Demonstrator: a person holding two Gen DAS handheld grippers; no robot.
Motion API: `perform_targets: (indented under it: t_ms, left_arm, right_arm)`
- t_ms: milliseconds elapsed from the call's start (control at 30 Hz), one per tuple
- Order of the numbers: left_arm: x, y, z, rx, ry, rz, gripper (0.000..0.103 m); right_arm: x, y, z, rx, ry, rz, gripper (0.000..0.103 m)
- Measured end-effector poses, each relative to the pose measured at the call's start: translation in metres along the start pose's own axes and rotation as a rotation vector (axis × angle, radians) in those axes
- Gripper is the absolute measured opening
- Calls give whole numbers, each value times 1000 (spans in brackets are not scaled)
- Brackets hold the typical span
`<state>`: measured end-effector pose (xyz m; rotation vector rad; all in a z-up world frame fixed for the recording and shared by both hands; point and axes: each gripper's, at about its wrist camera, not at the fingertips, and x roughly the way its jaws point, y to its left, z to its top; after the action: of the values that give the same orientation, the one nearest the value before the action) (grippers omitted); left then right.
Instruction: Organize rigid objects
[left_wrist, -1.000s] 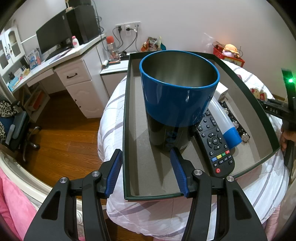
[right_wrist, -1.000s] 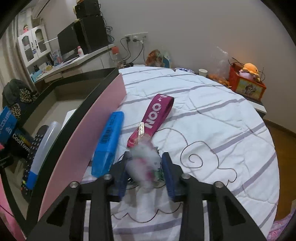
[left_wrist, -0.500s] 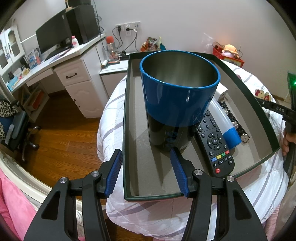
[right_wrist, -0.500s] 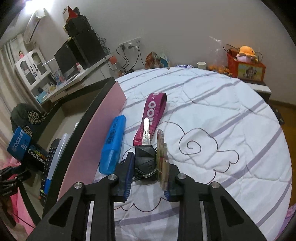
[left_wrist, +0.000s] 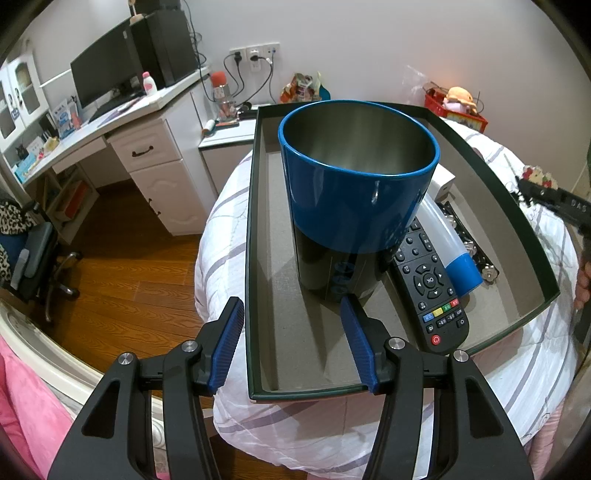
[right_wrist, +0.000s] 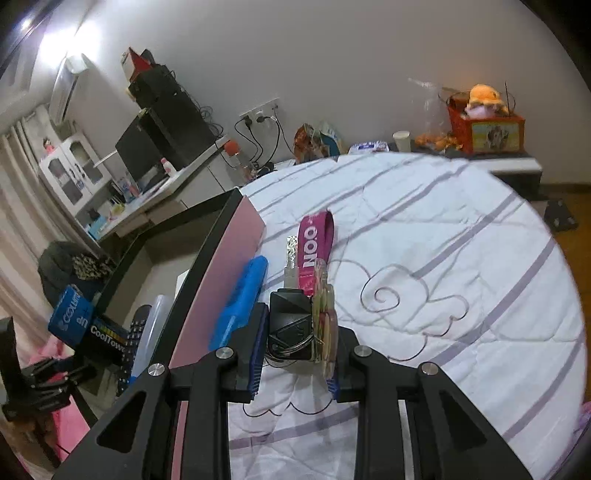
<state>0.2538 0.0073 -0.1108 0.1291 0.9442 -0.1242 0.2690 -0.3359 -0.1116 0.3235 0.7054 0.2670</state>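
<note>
The right gripper (right_wrist: 295, 350) pinches the small black car key (right_wrist: 290, 326); its pink strap (right_wrist: 316, 240) dangles floppy, so holding the hard body is likely best

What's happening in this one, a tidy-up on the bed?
Yes. A person is sorting things into a shallow box on the bed. The right gripper is clamped on a key bunch with a pink strap, lifted just above the bedcover beside the box. A blue case lies on the cover against the box wall. The left gripper is open and empty over the box's near corner, where a blue cup, a remote and a tube already sit.
</note>
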Motion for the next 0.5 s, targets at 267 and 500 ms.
perform_targets:
  t_ms: [267, 500]
  left_arm:
    - [0, 0, 0, 1, -2, 0, 56]
    - [0, -1, 0, -1, 1, -1, 56]
  right_arm:
    - [-24, 31, 16, -111, -61, -75, 27]
    - [-39, 59, 27, -206, -89, -148, 27]
